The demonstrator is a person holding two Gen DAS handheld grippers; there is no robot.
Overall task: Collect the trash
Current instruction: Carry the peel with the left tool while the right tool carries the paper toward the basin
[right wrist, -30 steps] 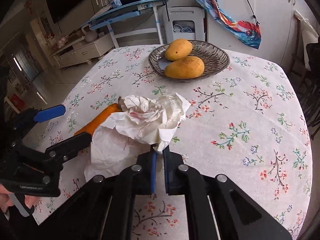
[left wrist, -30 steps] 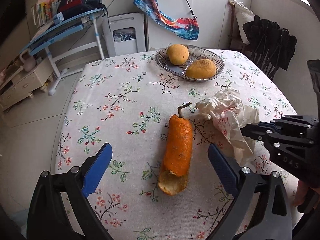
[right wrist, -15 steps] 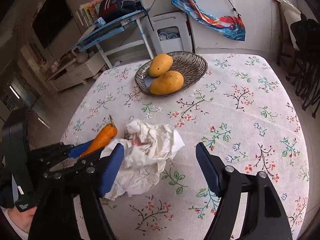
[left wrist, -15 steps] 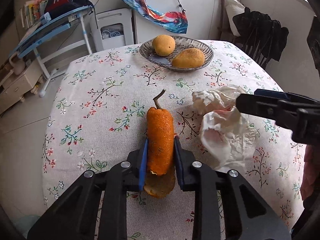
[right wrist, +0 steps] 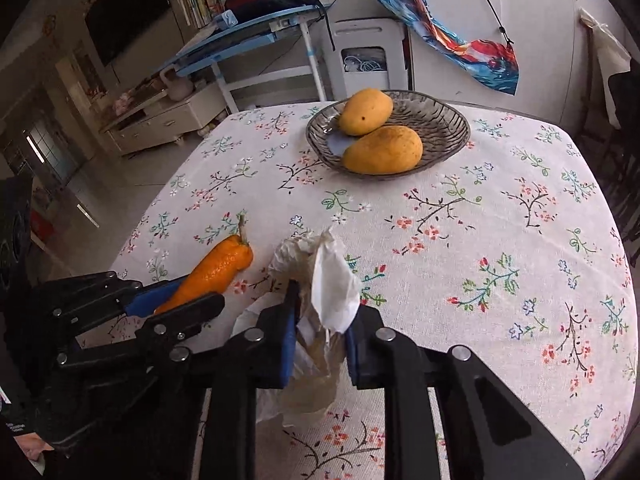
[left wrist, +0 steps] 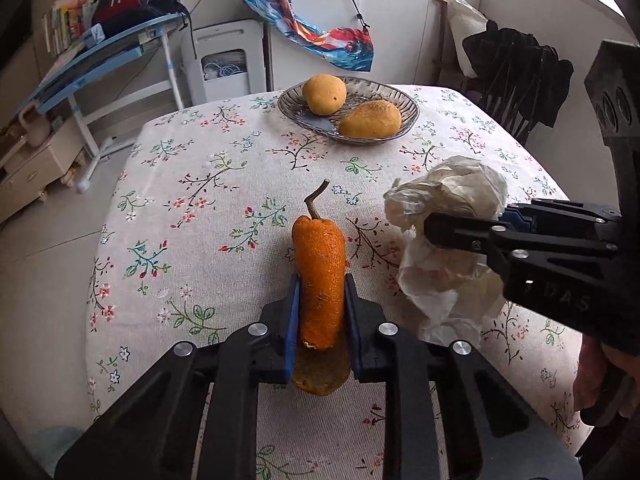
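Since half a second ago the right hand-held gripper [right wrist: 320,340] has closed from wide open onto the crumpled tissue [right wrist: 316,280], low centre of frame above the floral tabletop [right wrist: 480,240]. Left hand-held gripper [left wrist: 321,320] clamps the orange peel [left wrist: 320,276], bottom centre.

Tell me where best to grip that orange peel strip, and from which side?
Grip the orange peel across its narrow width at the torn lower end, coming in lengthwise from that end. It is long and slim with the stem far; the left gripper already pinches there.
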